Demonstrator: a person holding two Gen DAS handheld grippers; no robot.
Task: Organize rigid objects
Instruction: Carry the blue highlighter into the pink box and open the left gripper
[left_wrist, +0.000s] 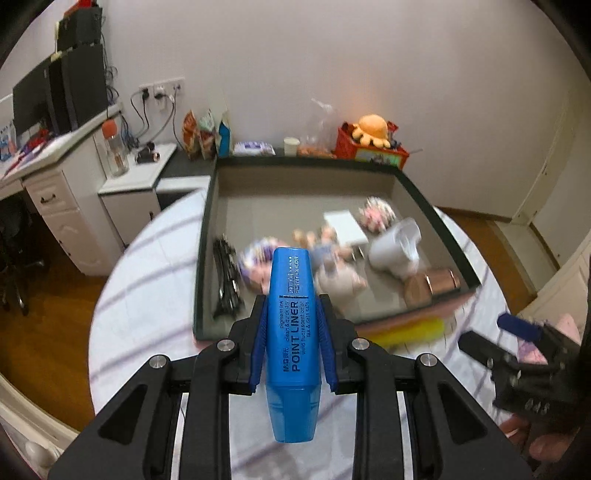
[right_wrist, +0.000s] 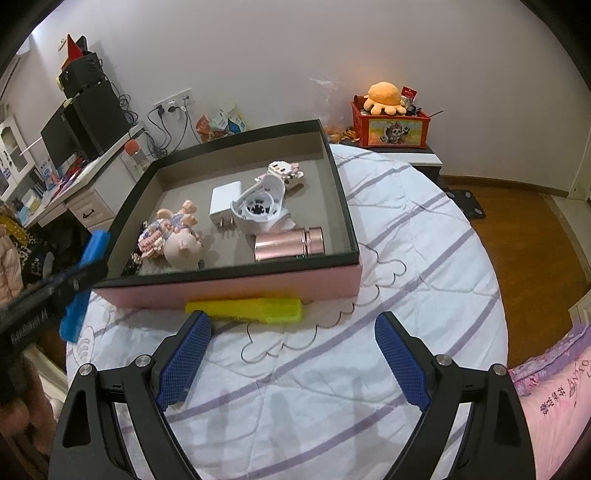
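Note:
My left gripper (left_wrist: 292, 306) is shut on a blue highlighter pen (left_wrist: 291, 325), held lengthwise between the blue pads above the bed. In the right wrist view that same blue highlighter (right_wrist: 85, 280) shows at the left, in the left gripper (right_wrist: 79, 275). A black-rimmed pink box (right_wrist: 229, 286) lies ahead on the bed. It holds a pig figure (right_wrist: 183, 245), a white charger (right_wrist: 224, 206), a white round device (right_wrist: 260, 206), a rose-gold cylinder (right_wrist: 288, 245) and other small items. A yellow highlighter (right_wrist: 245, 309) lies against the box's front wall. My right gripper (right_wrist: 293, 325) stands open just in front of it.
The bed (right_wrist: 388, 295) has a white cover with purple stripes. A red crate (right_wrist: 391, 123) with an orange plush stands at the back wall. A white desk (left_wrist: 55, 173) with a monitor stands to the left. Wooden floor shows around the bed.

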